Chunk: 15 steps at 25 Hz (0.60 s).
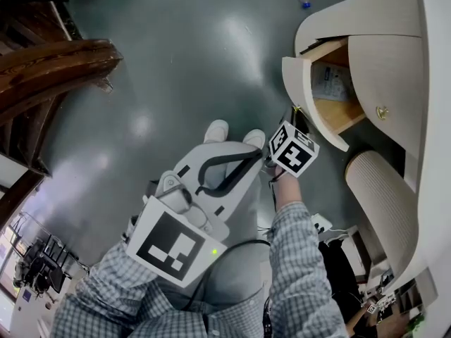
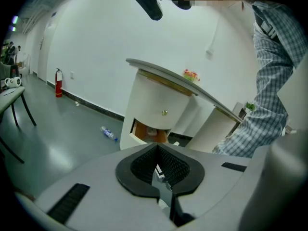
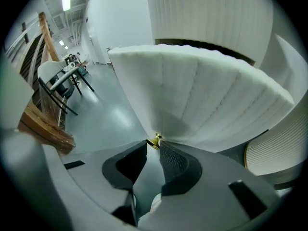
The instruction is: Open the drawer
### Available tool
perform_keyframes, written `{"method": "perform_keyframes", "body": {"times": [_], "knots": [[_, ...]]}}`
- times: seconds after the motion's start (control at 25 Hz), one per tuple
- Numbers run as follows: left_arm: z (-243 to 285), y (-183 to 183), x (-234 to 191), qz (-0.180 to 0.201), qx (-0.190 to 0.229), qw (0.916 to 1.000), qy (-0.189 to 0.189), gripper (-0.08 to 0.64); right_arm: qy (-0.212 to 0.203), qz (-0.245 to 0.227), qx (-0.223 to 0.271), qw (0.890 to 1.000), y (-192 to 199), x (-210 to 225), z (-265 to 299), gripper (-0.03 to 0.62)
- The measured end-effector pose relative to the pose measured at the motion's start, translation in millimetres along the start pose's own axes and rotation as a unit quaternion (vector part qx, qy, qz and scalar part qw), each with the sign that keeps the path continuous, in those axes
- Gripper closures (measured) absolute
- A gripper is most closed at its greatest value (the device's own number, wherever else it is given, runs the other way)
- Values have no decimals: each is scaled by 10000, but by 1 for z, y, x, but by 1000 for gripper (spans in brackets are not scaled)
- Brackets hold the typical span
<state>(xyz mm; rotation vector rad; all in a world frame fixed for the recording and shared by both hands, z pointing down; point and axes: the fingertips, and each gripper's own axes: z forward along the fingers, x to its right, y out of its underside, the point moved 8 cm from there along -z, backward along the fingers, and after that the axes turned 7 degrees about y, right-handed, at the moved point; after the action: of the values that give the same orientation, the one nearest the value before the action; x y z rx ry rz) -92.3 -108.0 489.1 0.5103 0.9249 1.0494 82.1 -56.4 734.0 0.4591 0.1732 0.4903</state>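
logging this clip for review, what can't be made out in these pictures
Head view: the marker cube hides the right claw and the brass knob.
Head view: white packet in the open drawer; print too small.
Right gripper view: the drawer front blocks the inside.
Left gripper view: drawer contents too small.

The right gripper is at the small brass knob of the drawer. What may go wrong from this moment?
1. The right gripper pinches the brass knob only with the very tips of its jaws, so it may slip off during the pull.
2. The drawer is already partly out, with a packet inside. A hard pull might bring it out too far and spill the packet.
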Motion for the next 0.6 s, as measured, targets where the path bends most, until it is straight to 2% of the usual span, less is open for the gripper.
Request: {"method": "perform_keyframes", "body": {"times": [0.6], "knots": [[-15,7,-3,29,50,10000,-53,557,-87,27,-193,9998,35,-32,-23,512]]}}
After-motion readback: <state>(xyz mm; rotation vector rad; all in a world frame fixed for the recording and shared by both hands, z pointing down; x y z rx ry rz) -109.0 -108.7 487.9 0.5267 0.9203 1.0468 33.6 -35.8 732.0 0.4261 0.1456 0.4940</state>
